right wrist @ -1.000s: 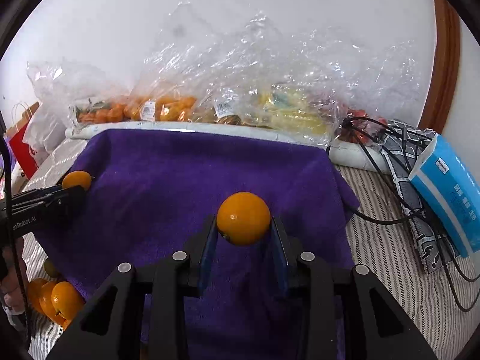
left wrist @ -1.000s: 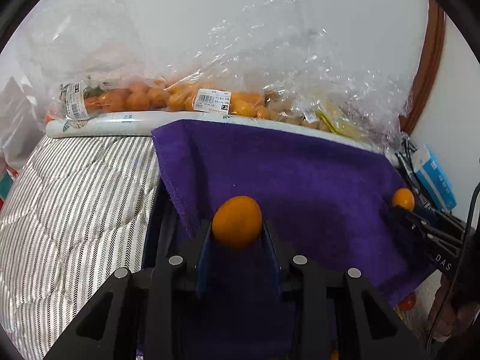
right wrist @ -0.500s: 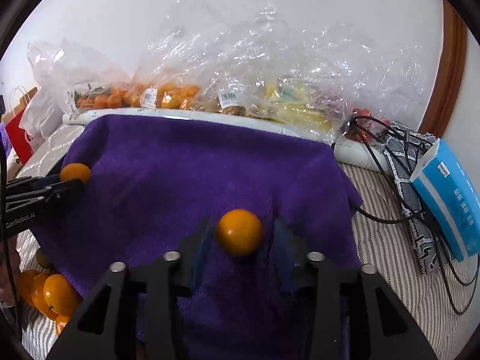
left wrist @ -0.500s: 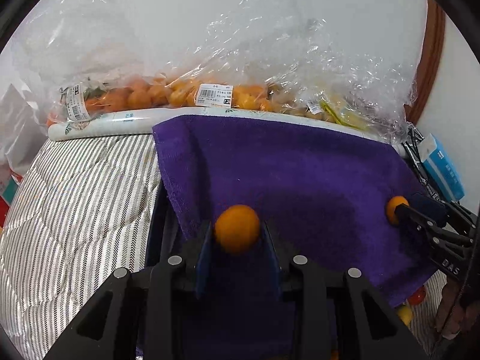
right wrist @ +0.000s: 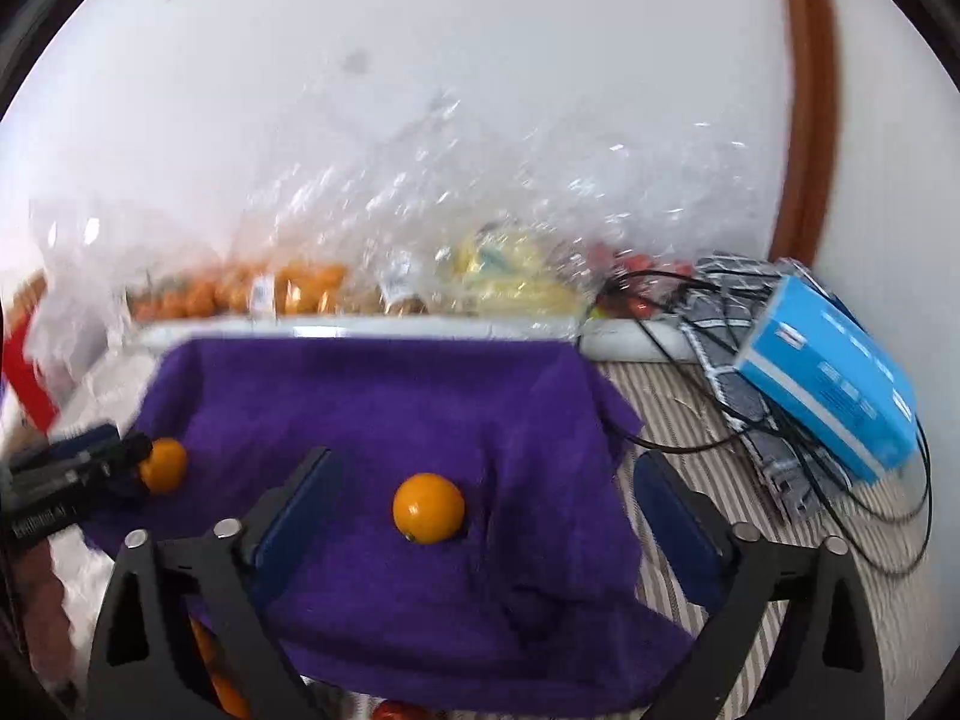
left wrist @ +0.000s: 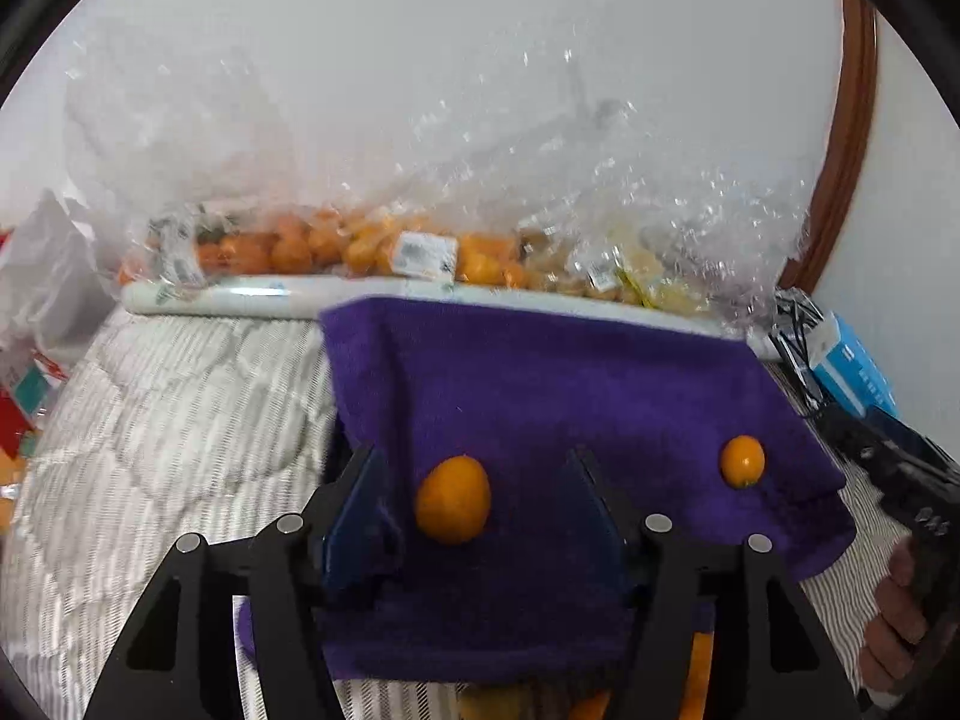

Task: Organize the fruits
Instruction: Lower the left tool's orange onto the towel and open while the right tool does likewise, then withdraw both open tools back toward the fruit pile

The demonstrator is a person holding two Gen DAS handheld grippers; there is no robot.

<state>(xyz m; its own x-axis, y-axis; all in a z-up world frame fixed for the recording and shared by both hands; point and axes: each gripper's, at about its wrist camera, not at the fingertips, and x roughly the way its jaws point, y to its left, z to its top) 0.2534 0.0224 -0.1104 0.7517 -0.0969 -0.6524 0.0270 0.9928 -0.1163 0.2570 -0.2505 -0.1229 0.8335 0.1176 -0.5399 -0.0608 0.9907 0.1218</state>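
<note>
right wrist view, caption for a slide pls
Right hand-held gripper opening around an orange fruit resting on the purple towel.

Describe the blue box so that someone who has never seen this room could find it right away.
Start at the purple towel spread over the striped bedding, then look past its right edge toward the wall. There the blue box lies tilted on a grey patterned cloth among black cables. It is the only bright blue, hard-edged thing there, with white bands and print on its side.
</note>
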